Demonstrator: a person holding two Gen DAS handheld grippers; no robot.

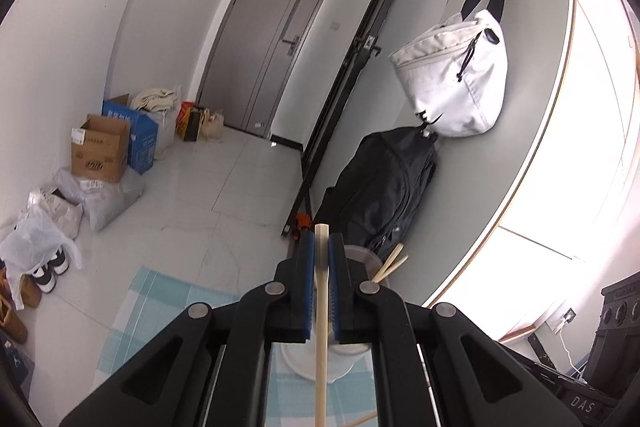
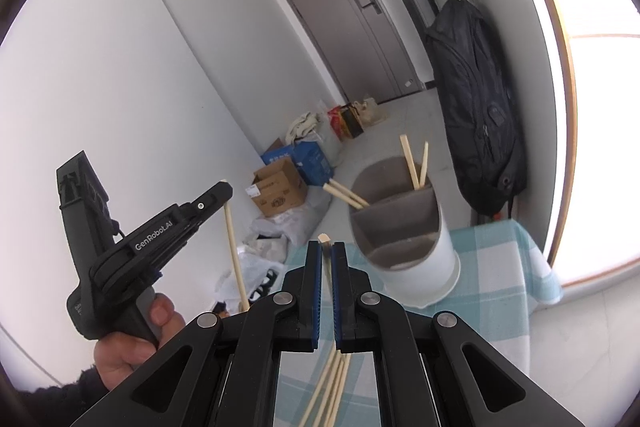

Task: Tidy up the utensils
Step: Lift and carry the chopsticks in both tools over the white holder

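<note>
Blue-padded jaws of the right gripper (image 2: 326,259) are clamped on one wooden chopstick (image 2: 325,239), more chopsticks (image 2: 330,387) lying beneath it on the checked cloth (image 2: 500,291); the left gripper (image 1: 321,255) is likewise closed on a single chopstick (image 1: 321,307); the divided white holder (image 2: 408,227) stands ahead and right of the right gripper; each stick is best tipped upright over a compartment before release.

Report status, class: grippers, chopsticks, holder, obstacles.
Left gripper shut on one chopstick. Right gripper shut on another chopstick. Holder has four already. Nothing in the way.
</note>
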